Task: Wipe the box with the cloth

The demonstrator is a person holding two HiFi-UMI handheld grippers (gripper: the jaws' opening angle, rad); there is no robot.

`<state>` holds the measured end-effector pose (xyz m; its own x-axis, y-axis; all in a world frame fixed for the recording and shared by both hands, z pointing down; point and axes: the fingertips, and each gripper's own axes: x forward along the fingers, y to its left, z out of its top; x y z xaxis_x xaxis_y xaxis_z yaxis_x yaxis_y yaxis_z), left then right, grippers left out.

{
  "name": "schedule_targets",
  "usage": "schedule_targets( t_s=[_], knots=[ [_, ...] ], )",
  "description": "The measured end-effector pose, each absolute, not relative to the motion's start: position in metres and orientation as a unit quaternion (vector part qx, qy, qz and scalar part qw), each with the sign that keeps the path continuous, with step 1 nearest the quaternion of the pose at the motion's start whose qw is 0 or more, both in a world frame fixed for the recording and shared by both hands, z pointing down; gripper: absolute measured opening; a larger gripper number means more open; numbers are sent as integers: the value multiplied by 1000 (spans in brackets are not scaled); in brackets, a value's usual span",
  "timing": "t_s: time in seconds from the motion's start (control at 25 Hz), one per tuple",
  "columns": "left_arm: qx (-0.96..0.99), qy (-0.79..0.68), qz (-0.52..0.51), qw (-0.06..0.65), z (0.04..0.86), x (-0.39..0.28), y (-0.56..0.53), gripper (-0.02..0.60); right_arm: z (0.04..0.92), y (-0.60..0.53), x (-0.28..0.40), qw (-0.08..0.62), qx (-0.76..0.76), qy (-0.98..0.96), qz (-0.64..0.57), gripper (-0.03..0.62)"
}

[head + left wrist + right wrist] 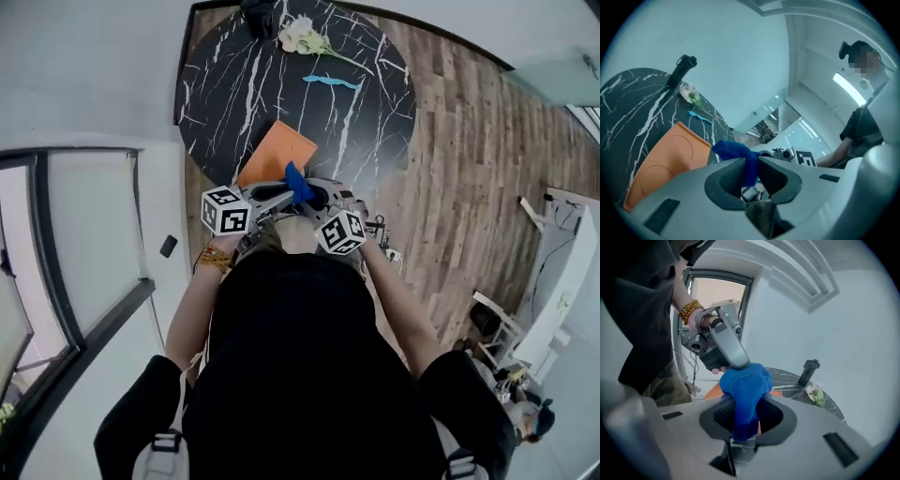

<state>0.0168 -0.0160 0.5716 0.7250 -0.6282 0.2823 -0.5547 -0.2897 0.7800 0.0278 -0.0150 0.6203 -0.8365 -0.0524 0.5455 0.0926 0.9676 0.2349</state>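
A flat orange box (277, 150) lies on the round black marble table (234, 66), just beyond both grippers. A blue cloth (298, 183) hangs in the air between them, above the table's near edge. My left gripper (289, 197) is shut on it; in the left gripper view a thin fold of the cloth (733, 150) is pinched between the pads of the left gripper (751, 171), with the box (670, 159) to the left. My right gripper (746, 416) is shut on a thick bunch of the cloth (745, 385). The left gripper (740, 365) grips the cloth's top.
At the table's far side lie a white flower (305, 37), a light blue strip (330, 82) and a black upright object (258, 14). Wooden floor (469, 159) surrounds the table. A glass door (84, 244) stands at left, white furniture (553, 281) at right.
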Motion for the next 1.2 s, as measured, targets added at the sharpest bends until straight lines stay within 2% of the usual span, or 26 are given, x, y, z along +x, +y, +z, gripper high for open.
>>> schedule_targets(
  t_s=[0.12, 0.24, 0.4, 0.64, 0.92, 1.2],
  knots=[
    [741, -484, -34, 465, 587, 10, -16, 135, 631, -60, 61, 294, -68, -942, -145, 75],
    [611, -637, -32, 469, 613, -27, 16, 154, 648, -119, 73, 310, -129, -922, -192, 74],
    [435, -751, -51, 494, 656, -57, 78, 156, 676, -178, 27, 328, -208, -886, -252, 74],
    [373, -759, -69, 529, 700, -42, 87, 175, 706, -181, -50, 351, -297, -847, -266, 75],
    [371, -755, -116, 527, 699, -43, 65, 172, 715, -162, -106, 366, -288, -881, -85, 71],
    [377, -747, -124, 534, 701, -42, 55, 160, 723, -164, -82, 385, -277, -879, 35, 71]
  ],
)
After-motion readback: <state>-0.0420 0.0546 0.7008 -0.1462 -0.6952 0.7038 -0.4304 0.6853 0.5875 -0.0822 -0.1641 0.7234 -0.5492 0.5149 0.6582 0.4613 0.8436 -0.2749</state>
